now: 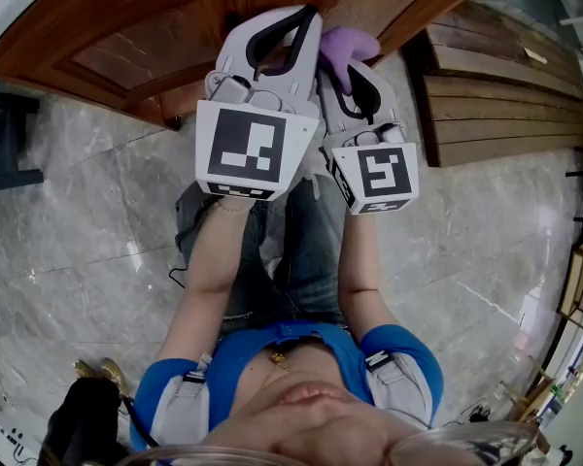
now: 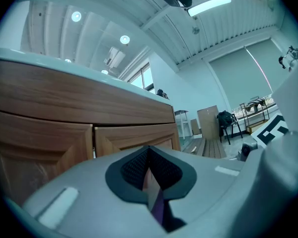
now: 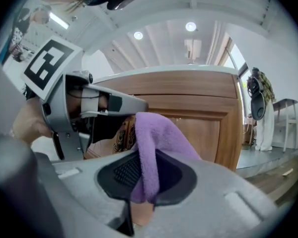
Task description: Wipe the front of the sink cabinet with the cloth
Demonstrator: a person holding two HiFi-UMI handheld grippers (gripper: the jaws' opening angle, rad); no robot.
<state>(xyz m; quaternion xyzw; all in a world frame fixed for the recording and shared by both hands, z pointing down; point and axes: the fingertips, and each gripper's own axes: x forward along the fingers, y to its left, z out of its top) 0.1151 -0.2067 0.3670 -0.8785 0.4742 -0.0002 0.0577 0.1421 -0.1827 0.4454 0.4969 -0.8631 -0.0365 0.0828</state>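
The brown wooden sink cabinet (image 1: 126, 37) fills the top of the head view, its panelled doors (image 2: 39, 148) close ahead of both grippers. My right gripper (image 1: 348, 66) is shut on a purple cloth (image 1: 347, 45). The cloth (image 3: 154, 138) hangs bunched over the right gripper's (image 3: 144, 170) pads, close to the cabinet front (image 3: 203, 113). My left gripper (image 1: 303, 16) is held just left of it, level with it. The left gripper's (image 2: 149, 165) black pads meet, and only a thin purple sliver shows low in the slit. I cannot tell whether the cloth touches the wood.
Stacked wooden planks (image 1: 496, 95) lie on the grey tiled floor (image 1: 78, 221) to the right of the cabinet. A dark frame (image 1: 0, 144) stands at the left edge. The person's legs are directly below the grippers. A chair with a black bag (image 2: 226, 120) stands far off.
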